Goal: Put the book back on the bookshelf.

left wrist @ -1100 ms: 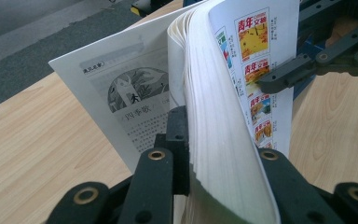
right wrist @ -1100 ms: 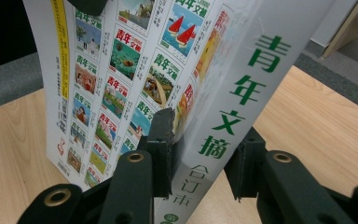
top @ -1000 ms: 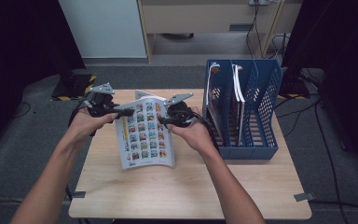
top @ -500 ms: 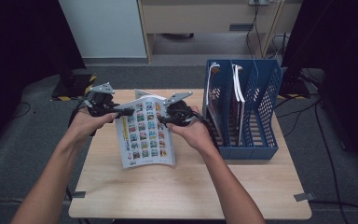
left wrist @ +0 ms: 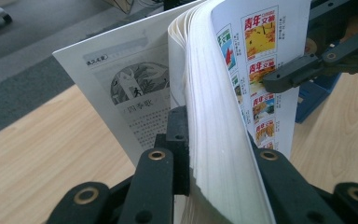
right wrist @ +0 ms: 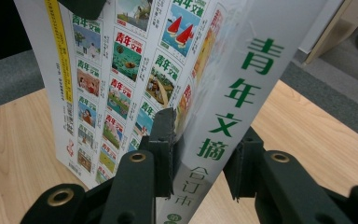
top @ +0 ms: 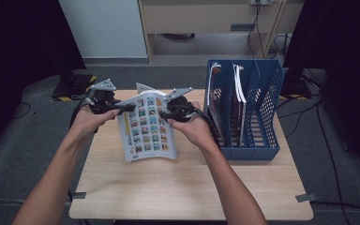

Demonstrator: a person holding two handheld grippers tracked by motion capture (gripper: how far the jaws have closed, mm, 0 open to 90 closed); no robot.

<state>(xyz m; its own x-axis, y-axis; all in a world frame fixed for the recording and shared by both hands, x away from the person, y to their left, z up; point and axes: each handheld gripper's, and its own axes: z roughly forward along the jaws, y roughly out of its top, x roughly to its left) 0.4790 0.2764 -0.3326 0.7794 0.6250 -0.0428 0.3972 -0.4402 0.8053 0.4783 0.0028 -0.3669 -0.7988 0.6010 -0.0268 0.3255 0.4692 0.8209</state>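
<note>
High view: a thick white-covered magazine volume with a grid of small colour cover pictures (top: pixel 147 125) is held up off a pale wooden table (top: pixel 187 187), its lower edge hanging just above the board, left of the table's middle. The left gripper (top: pixel 122 107), a black two-jaw tool with a grey three-cornered plate on top, is clamped on the volume's upper left edge; the right gripper (top: pixel 165 114), of like make, takes the upper right edge at the spine. A blue perforated plastic file rack with upright dividers (top: pixel 258 112) stands at the table's right side, just beside the right hand, with thin volumes upright in its compartments. Grey carpet floor (top: pixel 23 140) surrounds the table. Left gripper view: the black jaws are clenched on the fore-edge of the page block (left wrist: pixel 214 140), the pages fanning upward between them; an inner leaf with black-and-white print and a round drawing (left wrist: pixel 130 88) stands open to the left, and the other gripper's jaw lies against the picture cover above right. Right gripper view: the jaws straddle the white spine bearing large green characters (right wrist: pixel 233 107), one pad on the picture cover, the other behind the spine, grasping the volume.
</note>
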